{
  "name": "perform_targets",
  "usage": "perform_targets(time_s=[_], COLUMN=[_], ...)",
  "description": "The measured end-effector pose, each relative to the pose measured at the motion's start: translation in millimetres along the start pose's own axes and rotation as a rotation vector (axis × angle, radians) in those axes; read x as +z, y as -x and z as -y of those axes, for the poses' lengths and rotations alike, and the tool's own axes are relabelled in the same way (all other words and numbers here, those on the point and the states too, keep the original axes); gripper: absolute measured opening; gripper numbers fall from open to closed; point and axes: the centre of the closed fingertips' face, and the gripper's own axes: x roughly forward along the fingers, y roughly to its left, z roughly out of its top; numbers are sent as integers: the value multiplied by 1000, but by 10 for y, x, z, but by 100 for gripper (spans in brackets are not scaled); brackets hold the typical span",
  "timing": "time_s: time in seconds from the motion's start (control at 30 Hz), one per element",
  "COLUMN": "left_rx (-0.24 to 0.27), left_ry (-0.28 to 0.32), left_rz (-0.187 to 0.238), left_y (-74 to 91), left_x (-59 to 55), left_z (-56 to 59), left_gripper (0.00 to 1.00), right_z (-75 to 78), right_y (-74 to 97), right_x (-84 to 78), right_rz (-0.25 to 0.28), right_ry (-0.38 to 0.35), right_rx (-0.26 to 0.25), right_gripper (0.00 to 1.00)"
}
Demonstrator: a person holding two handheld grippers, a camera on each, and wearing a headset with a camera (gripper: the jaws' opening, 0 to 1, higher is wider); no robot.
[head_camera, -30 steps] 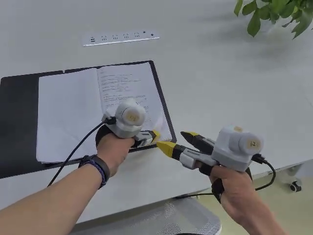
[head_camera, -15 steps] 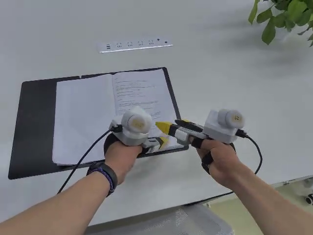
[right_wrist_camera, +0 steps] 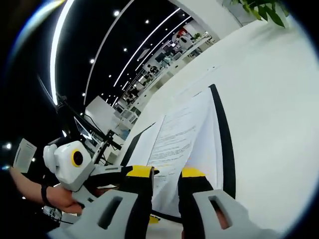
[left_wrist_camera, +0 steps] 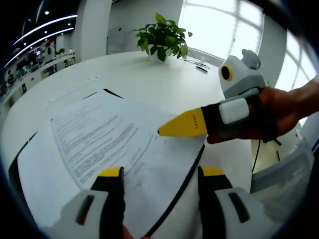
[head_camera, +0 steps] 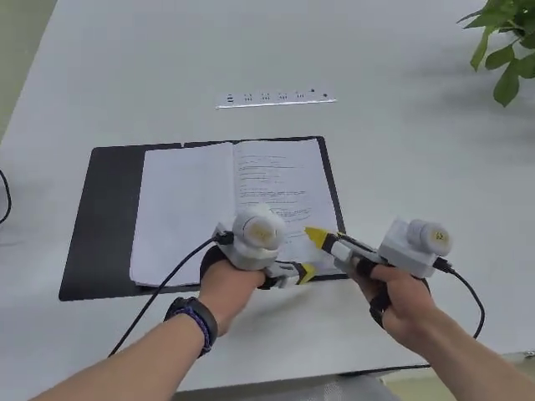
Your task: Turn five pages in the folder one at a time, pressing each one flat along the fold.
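Lying open on the white worktop point(head_camera: 401, 125), the black folder point(head_camera: 109, 225) sits ahead of both grippers, its printed page point(head_camera: 280, 180) on the side nearer them and a blank page point(head_camera: 184, 217) beyond the fold.

Left gripper point(head_camera: 306, 272): held in the left hand point(head_camera: 230, 288) at the folder's near edge. In the left gripper view its jaws stand well apart, released, with the printed page's near corner and the folder's black border lying between and just ahead of them.

Right gripper point(head_camera: 319, 237): held in the right hand point(head_camera: 397, 292), its yellow tip over the printed page's outer near corner, just beside and slightly ahead of the left gripper. In the right gripper view its jaws are drawn close with a narrow gap. The page edge shows in that gap. I cannot tell whether the paper is clamped.

A power strip point(head_camera: 276, 98) lies on the worktop well beyond the folder, and a plant point(head_camera: 506, 50) stands far ahead of the right gripper
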Motion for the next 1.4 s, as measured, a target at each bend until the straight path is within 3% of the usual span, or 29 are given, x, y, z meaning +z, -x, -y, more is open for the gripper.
perform_targets(time_s=[0.13, 0.43, 0.93, 1.4], left_rx=[21, 107, 218, 291], left_ry=[19, 75, 127, 159], left_rz=[17, 50, 110, 146], left_y=[196, 639, 1222, 1677], left_x=[-38, -249, -370, -500], left_z=[-52, -287, -644, -871], left_gripper=[61, 62, 64, 66], right_z=[-36, -158, -497, -891], right_y=[11, -20, -140, -268], right_x=[6, 49, 127, 110], right_rz=[-4, 0, 10, 2], right_ry=[-17, -16, 23, 79], right_rx=[9, 19, 66, 129], right_gripper=[0, 0, 0, 0])
